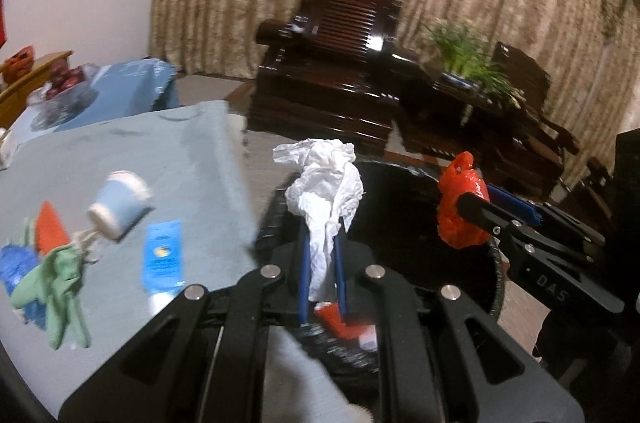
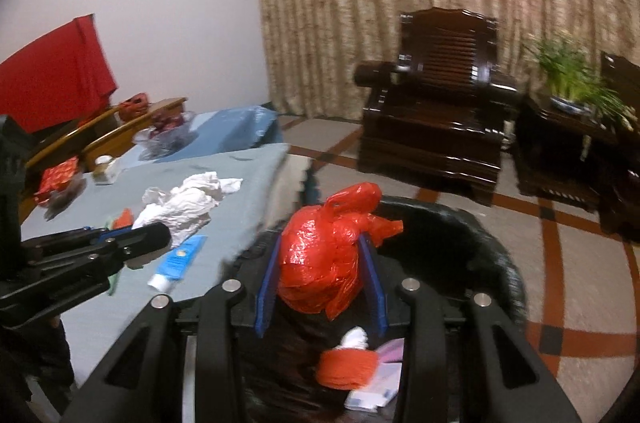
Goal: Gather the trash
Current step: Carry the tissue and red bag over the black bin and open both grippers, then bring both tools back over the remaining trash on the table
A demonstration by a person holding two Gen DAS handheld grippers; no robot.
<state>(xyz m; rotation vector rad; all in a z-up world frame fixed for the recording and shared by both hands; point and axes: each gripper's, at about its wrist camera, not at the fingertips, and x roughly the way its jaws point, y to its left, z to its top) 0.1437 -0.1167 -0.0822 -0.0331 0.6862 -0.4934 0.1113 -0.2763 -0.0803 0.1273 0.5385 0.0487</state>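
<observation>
My left gripper [image 1: 323, 235] is shut on a crumpled white tissue [image 1: 324, 183] and holds it over the black-lined trash bin [image 1: 404, 183] beside the table. My right gripper [image 2: 322, 255] is shut on a knotted red plastic bag [image 2: 324, 255] above the same bin [image 2: 480, 247]; it also shows in the left wrist view [image 1: 460, 201]. In the bin lie a red scrap [image 2: 346, 367], white paper and a small box. On the blue tablecloth [image 1: 140, 159] lie a tipped blue paper cup [image 1: 120, 209], a blue tube [image 1: 162, 259] and green, red and blue scraps [image 1: 44, 259].
A dark wooden armchair [image 2: 436, 111] and a side table with a green plant [image 2: 568, 79] stand behind the bin before the curtain. A glass fruit bowl [image 2: 164, 135], a jar and a red packet sit at the table's far left.
</observation>
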